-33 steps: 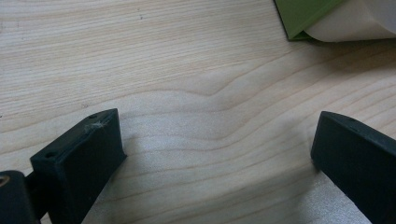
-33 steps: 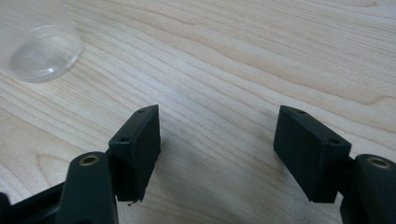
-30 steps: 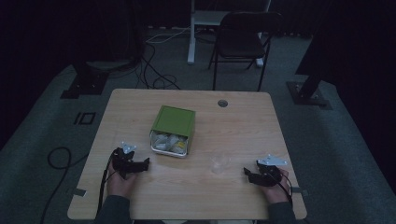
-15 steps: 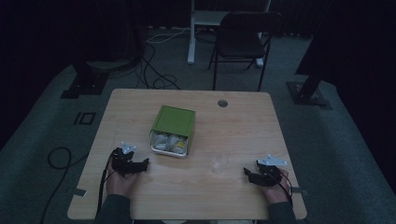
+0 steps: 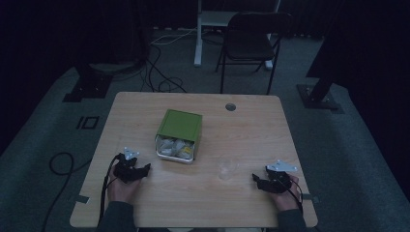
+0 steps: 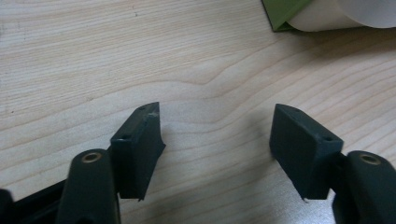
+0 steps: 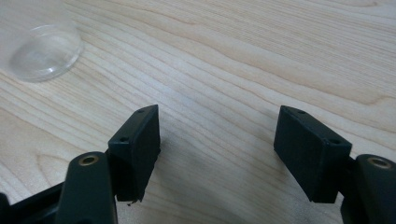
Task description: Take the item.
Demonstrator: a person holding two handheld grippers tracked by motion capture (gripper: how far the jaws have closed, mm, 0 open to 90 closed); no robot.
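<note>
— Why are my tongs parked low?
— I rest the left tongs (image 5: 133, 169) and right tongs (image 5: 270, 181) on the surface (image 5: 241, 130), jaws wide and empty, either side of the box (image 5: 180, 128). The dish (image 7: 44, 51) sits right of the box.

Dim room, grey carpet floor (image 5: 43, 193), black folding chair (image 5: 249, 41) behind wooden table (image 5: 251, 125), floor cables (image 5: 159, 72)

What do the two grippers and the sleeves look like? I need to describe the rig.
Both the left gripper and the right gripper are black, each with a grey three-cornered plate on top. Each has two flat, blocky black jaws on arms with brass-coloured pivots. A black cable trails from the left one. The sleeves are dark.
</note>
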